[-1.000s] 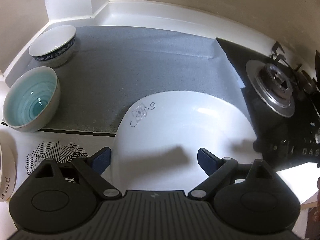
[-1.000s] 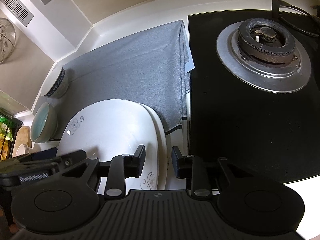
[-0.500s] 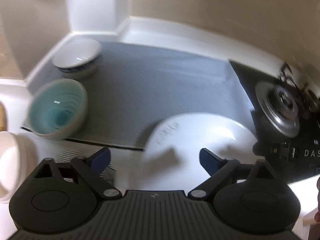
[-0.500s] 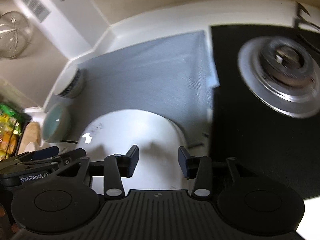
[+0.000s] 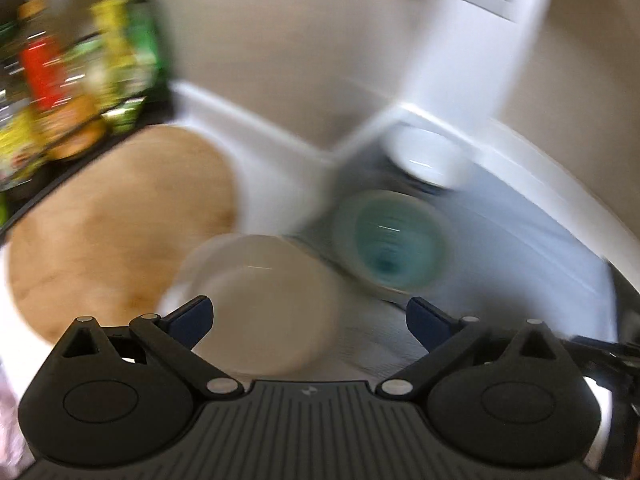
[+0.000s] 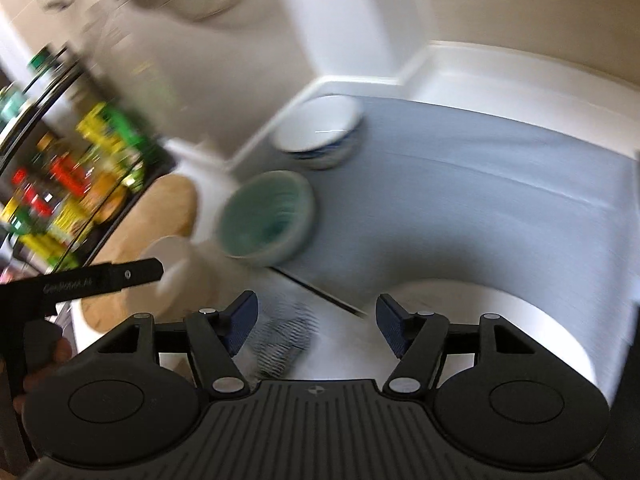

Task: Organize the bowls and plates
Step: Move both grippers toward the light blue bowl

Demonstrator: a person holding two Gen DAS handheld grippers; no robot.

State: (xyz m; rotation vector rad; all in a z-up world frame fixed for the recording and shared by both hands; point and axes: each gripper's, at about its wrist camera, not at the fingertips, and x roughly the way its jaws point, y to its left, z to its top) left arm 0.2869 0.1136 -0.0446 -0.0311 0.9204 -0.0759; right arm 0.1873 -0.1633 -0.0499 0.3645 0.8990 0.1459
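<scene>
Both views are blurred. The left hand-held gripper [image 5: 308,316] stands at its widest, with nothing pressed between its blue pads [image 5: 192,314]; the cream round bowl [image 5: 256,300] lies just below and ahead of it, mouth up, probably the next pick. The right hand-held gripper [image 6: 316,322] has its jaws opening, and nothing is between them. Landmark: the teal-glazed round ceramic bowl [image 6: 266,218], upright, mouth up, at the near edge of the grey mat [image 6: 480,184] on the white desk [image 6: 492,64]. Beyond the teal bowl, in the mat's far corner, sits the white bowl with blue pattern [image 6: 318,138], also mouth up; the two are close, apparently gathered by kind. To the teal bowl's right, at the mat's near edge, rests the large white plate [image 6: 480,320], flat, face up; its long axis cannot be told. Left of the teal bowl lies a round wooden board [image 5: 112,220], with a rack of bottles [image 5: 68,92] behind it.
</scene>
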